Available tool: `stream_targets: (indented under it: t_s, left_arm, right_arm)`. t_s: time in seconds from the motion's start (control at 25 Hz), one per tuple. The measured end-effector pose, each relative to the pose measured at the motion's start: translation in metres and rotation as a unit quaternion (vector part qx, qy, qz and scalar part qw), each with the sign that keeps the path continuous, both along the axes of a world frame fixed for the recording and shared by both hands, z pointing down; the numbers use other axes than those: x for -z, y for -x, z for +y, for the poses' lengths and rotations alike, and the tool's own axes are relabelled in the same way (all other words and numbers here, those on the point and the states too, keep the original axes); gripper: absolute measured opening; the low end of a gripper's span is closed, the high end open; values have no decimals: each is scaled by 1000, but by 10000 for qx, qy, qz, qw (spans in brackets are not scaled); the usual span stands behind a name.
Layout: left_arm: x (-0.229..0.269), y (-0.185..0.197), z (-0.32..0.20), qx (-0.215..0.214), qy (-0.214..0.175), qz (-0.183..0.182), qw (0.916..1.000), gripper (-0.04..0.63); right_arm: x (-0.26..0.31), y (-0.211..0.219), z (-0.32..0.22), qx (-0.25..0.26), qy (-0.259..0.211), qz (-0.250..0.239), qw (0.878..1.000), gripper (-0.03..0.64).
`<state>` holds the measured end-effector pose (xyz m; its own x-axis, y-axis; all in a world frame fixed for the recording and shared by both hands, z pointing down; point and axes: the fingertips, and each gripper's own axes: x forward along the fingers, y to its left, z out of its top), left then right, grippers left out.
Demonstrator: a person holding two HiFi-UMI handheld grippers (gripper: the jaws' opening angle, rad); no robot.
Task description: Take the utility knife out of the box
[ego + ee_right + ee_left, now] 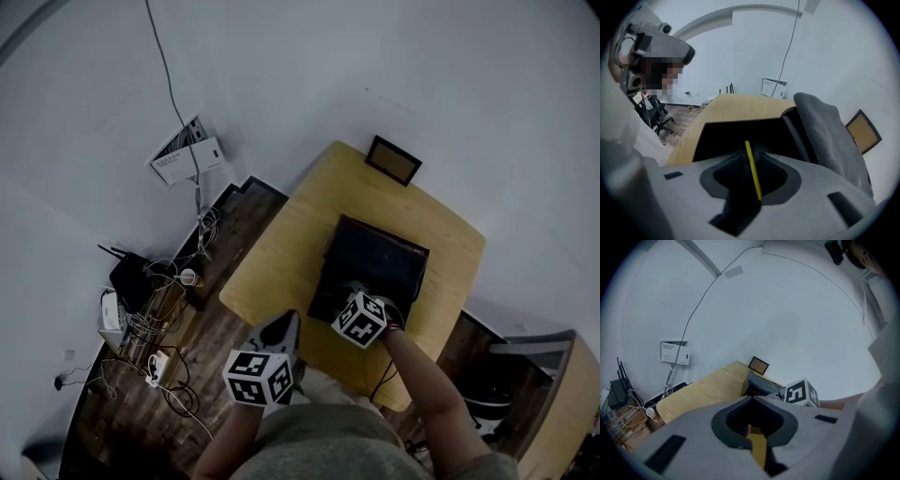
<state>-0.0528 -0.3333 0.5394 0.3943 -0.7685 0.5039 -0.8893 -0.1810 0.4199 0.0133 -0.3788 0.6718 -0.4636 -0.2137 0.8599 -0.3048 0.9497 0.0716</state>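
A black box [370, 262] lies open on the yellow table [281, 253], its grey-lined lid [829, 140] standing up at the right. The inside of the box [736, 133] is dark, and I cannot make out the utility knife in it. My right gripper [354, 289] points steeply down over the box's near edge. In the right gripper view, its jaws [749, 150] stand slightly apart with a thin yellow strip between them. My left gripper [286, 323] hangs by the table's near left edge, away from the box. A yellow wedge shows between its jaws [750, 430].
A small dark picture frame [393, 160] stands at the table's far edge against the white wall. On the floor to the left are routers and tangled cables [141, 309]. A white device [187, 155] hangs on the wall. An office chair [658, 119] stands further off.
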Motion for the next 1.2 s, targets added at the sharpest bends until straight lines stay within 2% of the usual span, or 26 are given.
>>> stream_targets:
  t_s: [0.16,0.32,0.48,0.64,1.2]
  left_arm:
    - [-1,2,-1,29,19,-7,10000,5]
    - [-2,4,0,57,18,-15,10000,5]
    - [-1,6,4,41,5,-36,10000,5]
    - [0,11,11,38,-5,-33,10000,5]
    - [15,22,52,-299,-215,-42,9993,5]
  right_arm:
    - [-7,0,-2,47,-33,98,9999,89]
    - [-7,1,-5,14,-180,115,9998,41]
    - [-6,0,-5,-3,-187,121,9998,37]
    - [6,-1,-4,-257,-197,-58,9995,35]
    - [76,0,25,-1117,-1040,-518,9869,35]
